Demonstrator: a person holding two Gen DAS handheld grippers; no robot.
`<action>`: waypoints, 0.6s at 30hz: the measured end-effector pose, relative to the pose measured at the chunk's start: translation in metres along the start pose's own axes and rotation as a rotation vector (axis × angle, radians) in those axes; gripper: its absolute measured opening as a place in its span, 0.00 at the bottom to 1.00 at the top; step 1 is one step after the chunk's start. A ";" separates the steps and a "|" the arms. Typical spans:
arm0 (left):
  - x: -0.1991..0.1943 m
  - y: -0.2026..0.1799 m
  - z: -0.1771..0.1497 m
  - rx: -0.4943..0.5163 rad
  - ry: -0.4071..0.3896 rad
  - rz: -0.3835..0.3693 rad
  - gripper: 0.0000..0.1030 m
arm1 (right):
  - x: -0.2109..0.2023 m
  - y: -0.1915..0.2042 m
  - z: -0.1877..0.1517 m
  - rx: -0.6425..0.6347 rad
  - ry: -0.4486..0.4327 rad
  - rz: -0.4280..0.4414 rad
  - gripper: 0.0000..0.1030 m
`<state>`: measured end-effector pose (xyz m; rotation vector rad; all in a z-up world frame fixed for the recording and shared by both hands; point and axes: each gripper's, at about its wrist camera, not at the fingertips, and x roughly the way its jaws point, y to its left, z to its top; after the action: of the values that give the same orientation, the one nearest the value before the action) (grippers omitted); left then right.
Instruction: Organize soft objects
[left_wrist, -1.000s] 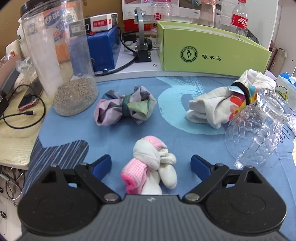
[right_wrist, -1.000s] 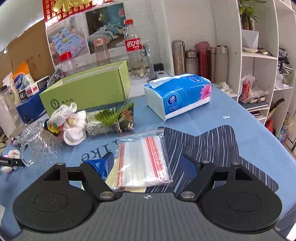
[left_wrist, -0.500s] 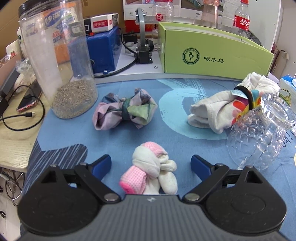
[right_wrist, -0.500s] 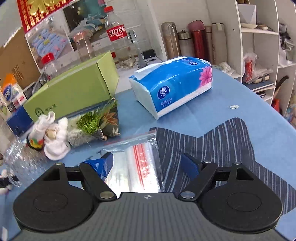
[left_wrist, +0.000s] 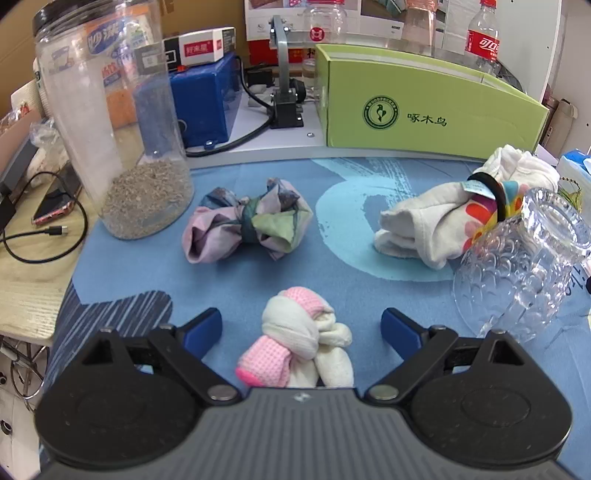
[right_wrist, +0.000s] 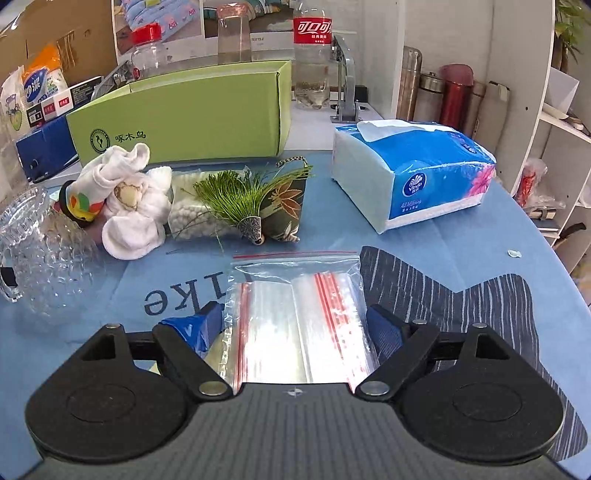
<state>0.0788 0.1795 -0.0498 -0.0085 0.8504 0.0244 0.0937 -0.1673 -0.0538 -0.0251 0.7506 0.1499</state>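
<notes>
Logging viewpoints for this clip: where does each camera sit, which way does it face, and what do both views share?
Left wrist: on the left gripper, angled down at the pink-and-white sock bundle between its open fingers.
Right wrist: on the right gripper, angled down at the zip bags between its opening jaws.
Shared: green box, glass mug, banded white cloth bundle.

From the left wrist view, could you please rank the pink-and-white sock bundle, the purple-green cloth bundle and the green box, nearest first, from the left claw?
1. Pink-and-white sock bundle: between the open fingers of the left claw.
2. Purple-green cloth bundle: farther out, slightly left of centre.
3. Green box: farthest, at the back right, beyond the blue mat.
</notes>
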 end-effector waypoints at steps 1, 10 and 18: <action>0.000 0.000 0.000 0.003 -0.002 -0.001 0.91 | 0.000 -0.001 0.000 -0.003 0.000 0.000 0.70; -0.018 0.008 -0.003 -0.019 0.000 -0.050 0.35 | -0.005 -0.006 -0.005 -0.025 -0.062 0.027 0.33; -0.068 0.024 0.009 -0.052 -0.093 -0.065 0.34 | -0.045 -0.010 0.000 0.019 -0.132 0.161 0.12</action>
<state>0.0401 0.2023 0.0077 -0.0834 0.7563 -0.0140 0.0628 -0.1827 -0.0232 0.0625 0.6218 0.2948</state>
